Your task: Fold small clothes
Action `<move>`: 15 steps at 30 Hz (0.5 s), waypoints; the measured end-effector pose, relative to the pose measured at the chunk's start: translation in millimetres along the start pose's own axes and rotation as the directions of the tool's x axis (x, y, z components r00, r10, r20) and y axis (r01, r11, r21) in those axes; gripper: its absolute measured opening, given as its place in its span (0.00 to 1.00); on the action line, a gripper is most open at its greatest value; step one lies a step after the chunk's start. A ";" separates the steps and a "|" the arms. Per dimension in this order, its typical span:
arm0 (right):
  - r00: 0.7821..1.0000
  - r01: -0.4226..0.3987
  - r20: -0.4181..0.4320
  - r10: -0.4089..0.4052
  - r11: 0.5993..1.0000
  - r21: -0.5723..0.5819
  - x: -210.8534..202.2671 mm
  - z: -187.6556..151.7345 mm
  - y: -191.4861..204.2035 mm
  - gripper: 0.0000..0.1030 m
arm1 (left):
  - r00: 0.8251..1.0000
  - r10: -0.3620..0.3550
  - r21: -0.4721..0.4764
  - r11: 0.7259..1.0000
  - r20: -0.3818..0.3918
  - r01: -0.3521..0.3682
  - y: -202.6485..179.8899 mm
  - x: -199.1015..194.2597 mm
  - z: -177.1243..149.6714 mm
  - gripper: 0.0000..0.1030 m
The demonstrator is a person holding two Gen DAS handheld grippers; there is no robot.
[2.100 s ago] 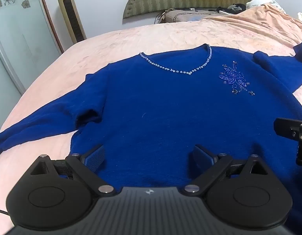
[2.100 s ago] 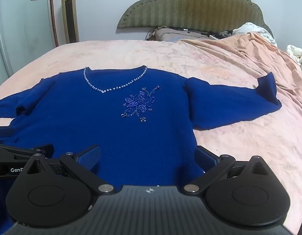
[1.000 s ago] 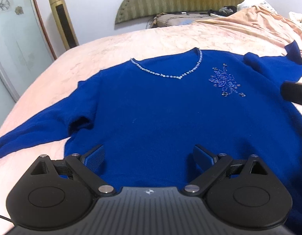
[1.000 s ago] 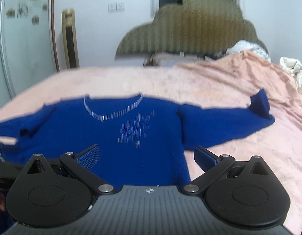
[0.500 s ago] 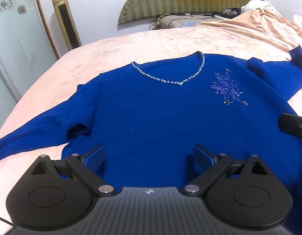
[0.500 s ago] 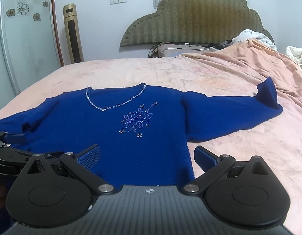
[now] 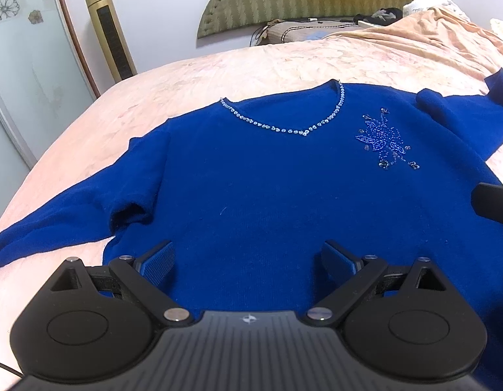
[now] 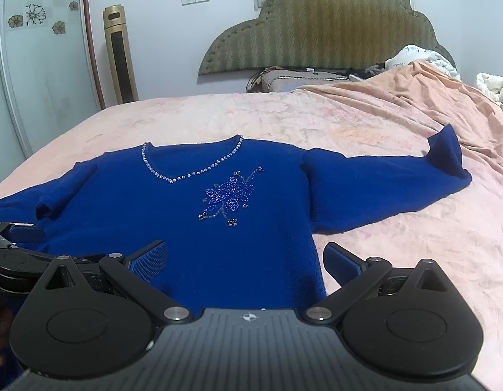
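A royal blue sweater [image 7: 267, 189] lies flat and face up on the bed, sleeves spread, with a beaded V neckline and a beaded flower on the chest. It also shows in the right wrist view [image 8: 193, 215]. My left gripper [image 7: 246, 260] is open and empty above the sweater's lower left part. My right gripper [image 8: 245, 259] is open and empty above the lower right hem, its right finger over the bedspread. The right sleeve's cuff [image 8: 445, 153] is turned up.
The pink bedspread [image 8: 284, 117] covers the bed, rumpled at the far right. An olive headboard [image 8: 320, 29], pillows and loose clothes lie at the back. A gold tower fan [image 8: 119, 55] and a glass wardrobe door [image 7: 20, 75] stand at left.
Both grippers have drawn back and risen slightly over the sweater's hem. The right view has steadied after a blurred motion. The sweater has not moved.
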State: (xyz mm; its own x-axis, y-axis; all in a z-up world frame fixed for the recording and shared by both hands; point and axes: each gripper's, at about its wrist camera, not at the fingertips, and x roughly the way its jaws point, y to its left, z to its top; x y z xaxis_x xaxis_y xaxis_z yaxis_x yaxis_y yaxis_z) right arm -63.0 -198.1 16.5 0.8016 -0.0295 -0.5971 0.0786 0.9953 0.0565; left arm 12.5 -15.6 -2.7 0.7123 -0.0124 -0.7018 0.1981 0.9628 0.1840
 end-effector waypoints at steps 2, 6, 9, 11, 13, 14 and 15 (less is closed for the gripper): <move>1.000 0.006 0.001 -0.006 1.000 -0.001 0.1 0.1 -1.3 1.00 | 1.000 -0.018 -0.007 1.000 0.008 0.018 1.0 -0.4 0.8 0.94; 1.000 0.014 -0.004 -0.014 1.000 0.008 1.7 0.5 -4.2 1.00 | 0.996 -0.085 -0.027 0.996 0.015 0.085 3.7 -0.2 2.2 0.94; 1.000 0.021 -0.001 -0.021 1.000 0.014 2.8 0.6 -7.4 1.00 | 0.995 -0.093 -0.023 0.995 0.026 0.094 -0.3 0.1 2.4 0.94; 1.000 0.022 -0.008 -0.022 0.999 0.024 4.6 0.7 -10.6 1.00 | 0.997 -0.063 -0.001 0.998 0.046 0.063 -5.7 1.1 3.2 0.94; 1.000 0.009 -0.010 -0.009 0.999 0.033 5.0 0.2 -12.5 1.00 | 0.998 -0.049 0.002 0.999 0.042 0.049 -8.1 3.3 5.5 0.94; 1.000 0.003 -0.010 -0.003 0.999 0.032 4.8 0.0 -12.3 1.00 | 0.998 -0.058 -0.009 0.998 0.039 0.058 -7.5 4.0 6.7 0.94; 1.000 0.000 -0.008 0.000 1.000 0.030 4.5 -0.1 -12.1 1.00 | 0.997 -0.068 -0.020 0.997 0.040 0.069 -6.5 4.2 7.3 0.94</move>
State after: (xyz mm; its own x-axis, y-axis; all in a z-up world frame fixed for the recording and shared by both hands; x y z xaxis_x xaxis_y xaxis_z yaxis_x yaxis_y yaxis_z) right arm -60.4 -210.2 13.1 0.7969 -0.0282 -0.6035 0.0962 0.9921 0.0806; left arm 19.2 -23.9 -1.8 0.7232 -0.0886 -0.6849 0.2329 0.9649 0.1211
